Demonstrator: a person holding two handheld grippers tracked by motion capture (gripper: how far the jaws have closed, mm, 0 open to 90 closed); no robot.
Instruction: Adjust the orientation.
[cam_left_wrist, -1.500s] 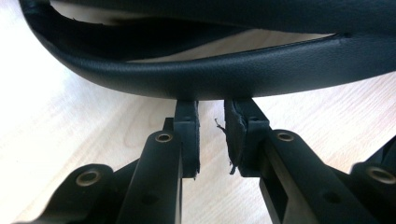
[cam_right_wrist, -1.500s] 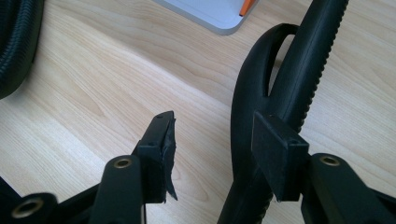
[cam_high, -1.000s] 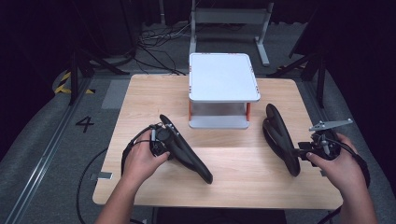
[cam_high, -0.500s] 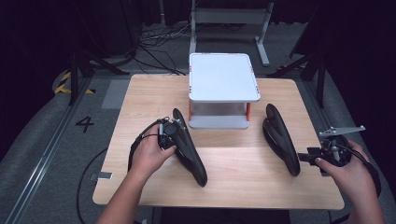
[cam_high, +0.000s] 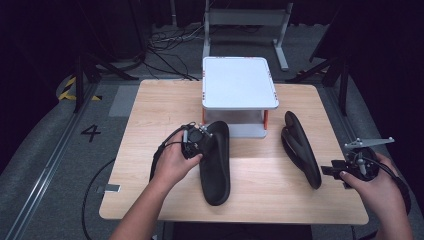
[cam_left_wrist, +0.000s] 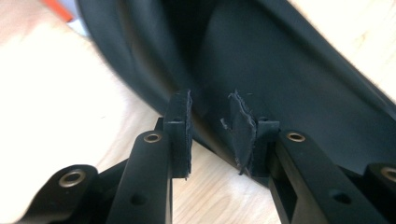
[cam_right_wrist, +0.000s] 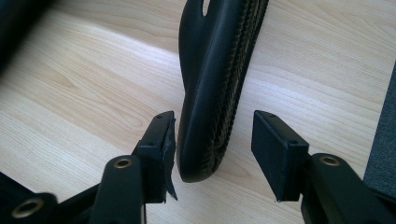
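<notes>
The left hand-held gripper (cam_high: 201, 141) sits at the edge of a flat black foam insole (cam_high: 216, 162) on the light wooden surface (cam_high: 150, 105); its jaws have just been opening, with the insole's rim between them. The right hand-held gripper (cam_right_wrist: 212, 140) stands open around the tip of a second black insole (cam_right_wrist: 219, 70) tilted on its edge, pads clear of it.

The left hand (cam_high: 172, 162) covers most of the left gripper (cam_high: 200, 137) in the high view, so you cannot see how its jaws stand there. In the left gripper view, the left insole (cam_left_wrist: 280, 70) is cut off at the 12 and 3 o'clock edges and looks blurry. In the right gripper view, the right insole (cam_right_wrist: 215, 84) runs off the 12 o'clock edge. A dark blurry shape (cam_right_wrist: 18, 23) at 10 o'clock is too smeared to tell.
</notes>
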